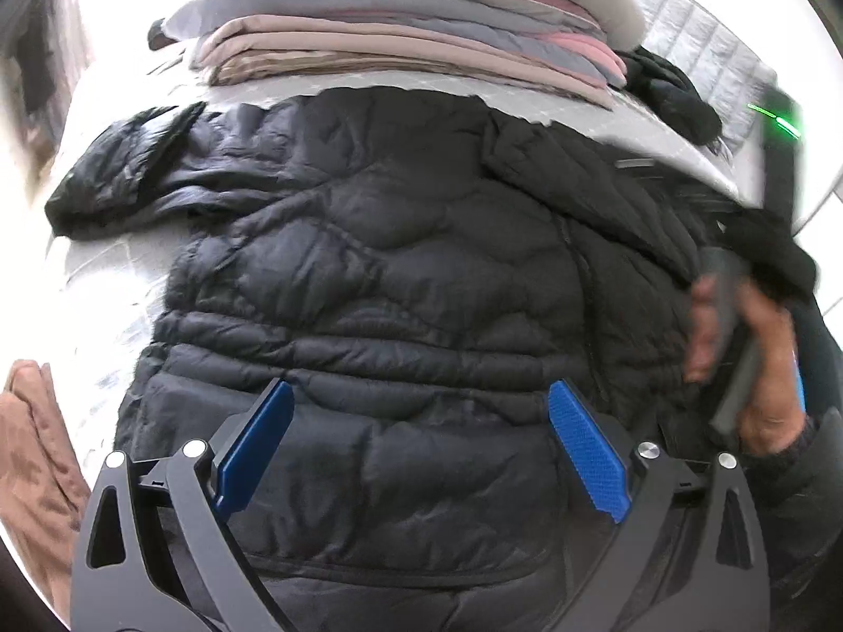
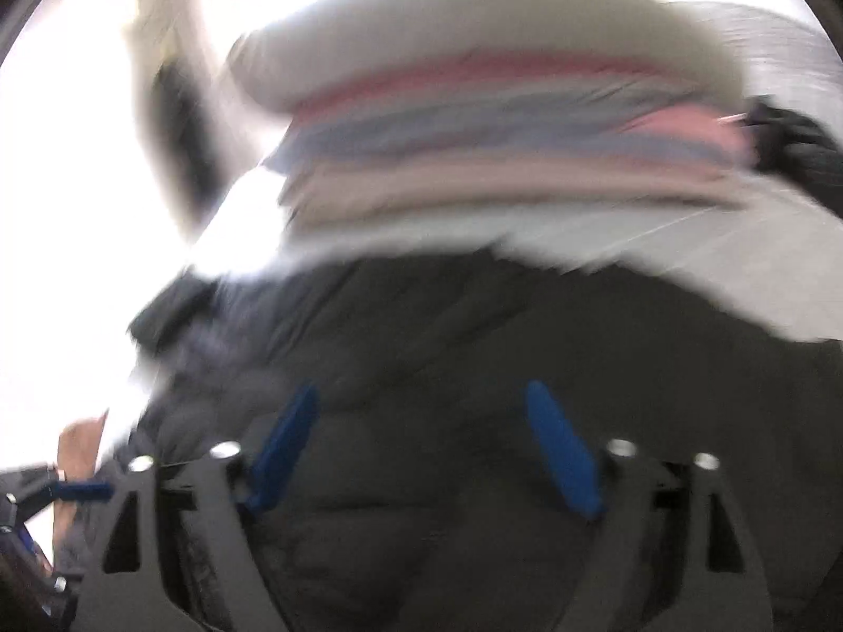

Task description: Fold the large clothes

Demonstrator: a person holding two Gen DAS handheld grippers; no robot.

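A black quilted puffer jacket [image 1: 395, 263] lies spread on the white quilted surface [image 1: 105, 284], one sleeve reaching out to the left. My left gripper [image 1: 421, 389] hovers over its lower part, blue pads wide apart and nothing between them. At the jacket's right edge a hand [image 1: 758, 368] holds the other gripper's grey body. The right wrist view is blurred: my right gripper [image 2: 421, 389] stands open above the same jacket [image 2: 474, 342], with no cloth between its fingers.
A tall stack of folded clothes [image 1: 395, 37] in beige, grey, pink and white sits just behind the jacket, also blurred in the right wrist view [image 2: 500, 147]. A dark garment [image 1: 669, 89] lies beside the stack. A brown garment [image 1: 37, 463] lies at near left.
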